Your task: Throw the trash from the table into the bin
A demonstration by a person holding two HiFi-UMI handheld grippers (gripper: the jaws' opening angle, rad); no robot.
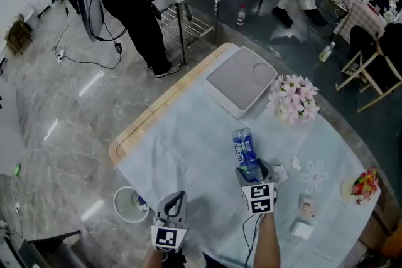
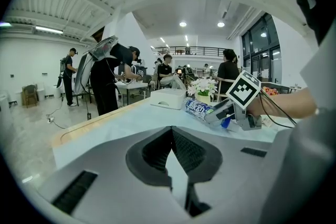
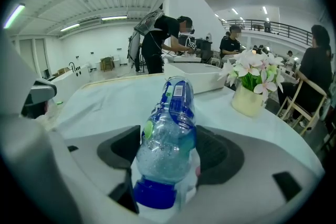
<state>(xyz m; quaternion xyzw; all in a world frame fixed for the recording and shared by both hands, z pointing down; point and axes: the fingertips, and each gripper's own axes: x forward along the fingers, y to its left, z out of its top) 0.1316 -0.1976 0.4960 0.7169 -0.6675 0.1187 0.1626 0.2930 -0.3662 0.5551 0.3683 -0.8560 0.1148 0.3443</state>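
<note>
1 clear plastic bottle with a blue label and a blue cap [image 3: 167,134] is clamped between the jaws of the right gripper [image 1: 248,167]. Its cap end is turned toward the gripper's body and the rest projects out over the table covered with a pale blue cloth [image 1: 188,154]. Whether the bottle touches the cloth cannot be told.

The jaws of the left gripper [image 2: 170,139] are pressed together with nothing between them. This gripper is held over the table's near edge, to the left of the right gripper.

1 round white bin [image 1: 120,203] stands on the grey floor just beside the table's near left corner, and something blue can be seen inside it.

On the table are also set:
- 1 white rectangular tray [image 1: 240,80] at the far edge
- 1 bunch of pink and white flowers [image 1: 294,99] just beside the tray
- 3 small white scraps to the right of the bottle: 1 crumpled piece [image 1: 280,172], 1 packet [image 1: 306,205] and 1 flat block [image 1: 301,229]
- 1 small dish of colourful pieces [image 1: 361,186] at the right edge
</note>
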